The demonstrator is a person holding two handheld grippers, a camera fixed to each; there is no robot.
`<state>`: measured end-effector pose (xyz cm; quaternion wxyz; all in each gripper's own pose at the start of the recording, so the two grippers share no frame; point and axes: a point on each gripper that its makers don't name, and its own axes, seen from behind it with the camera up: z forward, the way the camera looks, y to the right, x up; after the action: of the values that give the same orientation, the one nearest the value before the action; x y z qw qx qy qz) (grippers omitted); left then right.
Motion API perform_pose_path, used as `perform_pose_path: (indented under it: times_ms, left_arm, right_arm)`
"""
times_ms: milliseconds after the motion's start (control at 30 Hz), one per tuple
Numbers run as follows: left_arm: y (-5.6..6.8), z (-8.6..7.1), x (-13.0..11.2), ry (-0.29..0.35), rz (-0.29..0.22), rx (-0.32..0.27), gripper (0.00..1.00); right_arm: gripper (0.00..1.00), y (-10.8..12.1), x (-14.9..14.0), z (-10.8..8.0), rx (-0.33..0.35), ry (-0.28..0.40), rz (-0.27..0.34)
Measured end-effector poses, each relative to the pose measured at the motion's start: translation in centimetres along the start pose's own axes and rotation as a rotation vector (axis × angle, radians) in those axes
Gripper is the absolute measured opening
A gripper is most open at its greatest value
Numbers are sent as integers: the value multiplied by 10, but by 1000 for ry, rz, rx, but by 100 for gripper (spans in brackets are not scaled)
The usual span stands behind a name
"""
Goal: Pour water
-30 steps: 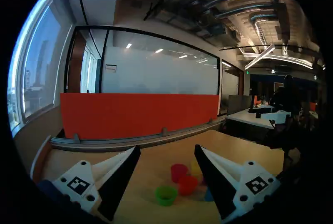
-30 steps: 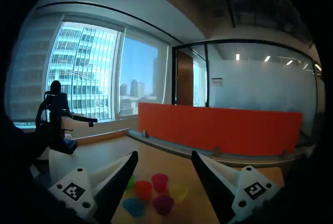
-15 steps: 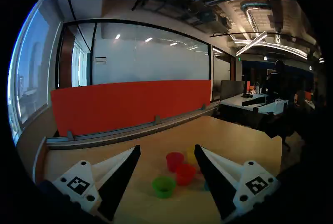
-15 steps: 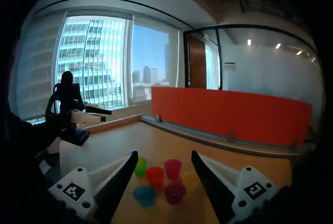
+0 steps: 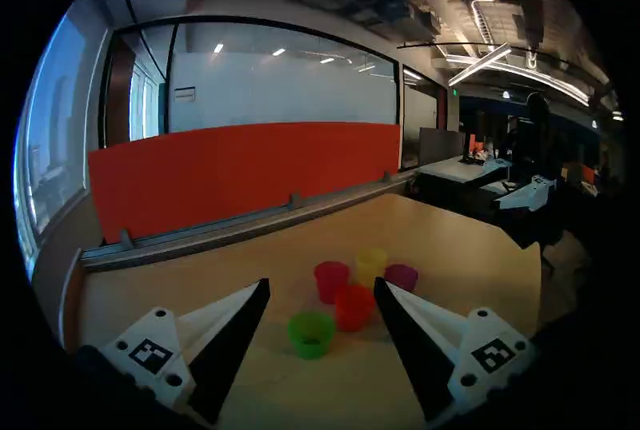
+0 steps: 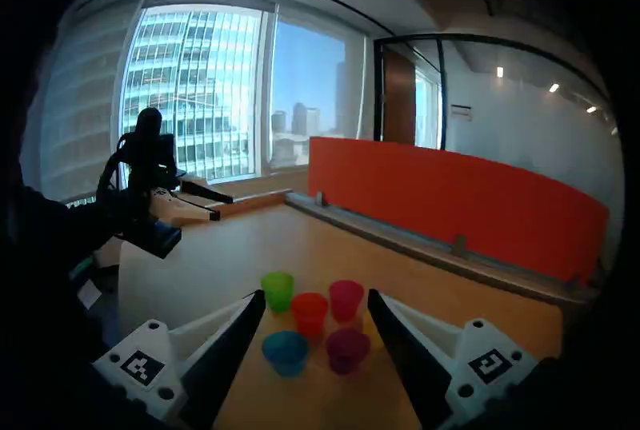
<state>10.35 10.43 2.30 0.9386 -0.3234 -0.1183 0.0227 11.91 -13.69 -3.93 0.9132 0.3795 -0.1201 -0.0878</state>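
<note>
Several small coloured cups stand clustered on the wooden table (image 5: 456, 246). In the left gripper view I see a green cup (image 5: 310, 334), a red cup (image 5: 354, 307), a pink cup (image 5: 331, 281), a yellow cup (image 5: 370, 265) and a purple cup (image 5: 401, 276). My left gripper (image 5: 320, 281) is open above and short of them, holding nothing. In the right gripper view the green cup (image 6: 278, 291), red cup (image 6: 310, 314), pink cup (image 6: 346, 300), blue cup (image 6: 286, 352) and purple cup (image 6: 347, 350) lie between the open fingers of my right gripper (image 6: 315, 292), which is empty. No water shows in the cups.
An orange partition (image 5: 240, 170) with a grey rail runs along the table's far edge. The other gripper, held by a dark-sleeved arm, hovers at the left (image 6: 172, 206) and at the far right (image 5: 528, 193). Windows (image 6: 200, 102) line one side; desks stand beyond.
Both views have tilted down and drawn closer to the cups, which now sit higher and larger between the fingers. Both grippers stay open.
</note>
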Motion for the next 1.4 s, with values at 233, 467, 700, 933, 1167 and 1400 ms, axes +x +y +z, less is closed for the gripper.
perform_pose_path:
  times_ms: [233, 467, 700, 933, 1167, 1400]
  left_arm:
    - [-2, 12, -34, -58, -6, -6, 97]
    - [0, 26, -67, -118, 13, -2, 97]
    - [3, 37, -92, -167, 16, -8, 97]
    - [1, 43, -109, -197, 20, 3, 97]
    - [-1, 52, -124, -228, 29, 6, 97]
    - [-1, 64, -141, -271, 44, -9, 97]
  right_arm:
    - [99, -10, -27, 10, 30, -45, -8]
    - [99, -18, -55, 18, 52, -90, -18]
    - [99, -23, -77, 26, 63, -121, -22]
    - [99, -26, -93, 32, 71, -156, -25]
    - [99, -30, -103, 40, 83, -174, -22]
    - [99, -32, -117, 52, 87, -201, -33]
